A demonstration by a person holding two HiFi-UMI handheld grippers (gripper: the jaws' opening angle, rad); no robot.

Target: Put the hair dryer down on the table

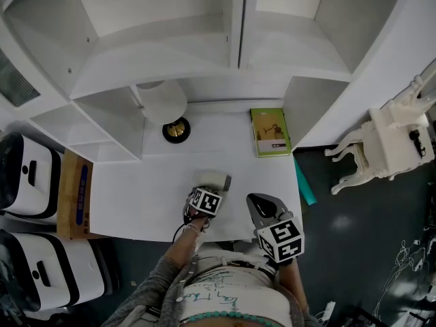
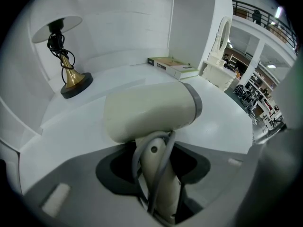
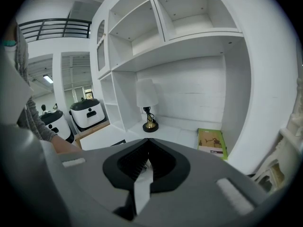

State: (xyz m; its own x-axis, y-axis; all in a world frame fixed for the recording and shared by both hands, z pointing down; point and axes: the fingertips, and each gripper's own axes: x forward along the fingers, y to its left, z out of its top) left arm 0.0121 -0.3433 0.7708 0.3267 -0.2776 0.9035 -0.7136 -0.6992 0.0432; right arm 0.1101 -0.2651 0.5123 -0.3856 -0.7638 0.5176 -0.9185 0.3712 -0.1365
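Cream hair dryer (image 2: 151,110) sits upright in my left tongs (image 2: 154,174), which are clamped on its handle and cord for control. The barrel is beyond the tips, over the white surface (image 2: 222,112); contact unclear. My right tongs (image 3: 144,157) are closed, empty and apparently unneeded.

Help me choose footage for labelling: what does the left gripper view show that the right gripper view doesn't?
Left gripper view only: the cream plastic hair dryer, its handle gripped in the left claw, grey cord looped alongside. Right gripper view only: the empty, closed right claw, the upper white shelf compartments, two white-and-black rounded machines and a grey sleeve. Both: the brass-footed lamp with a white shade, the green book and the white table.
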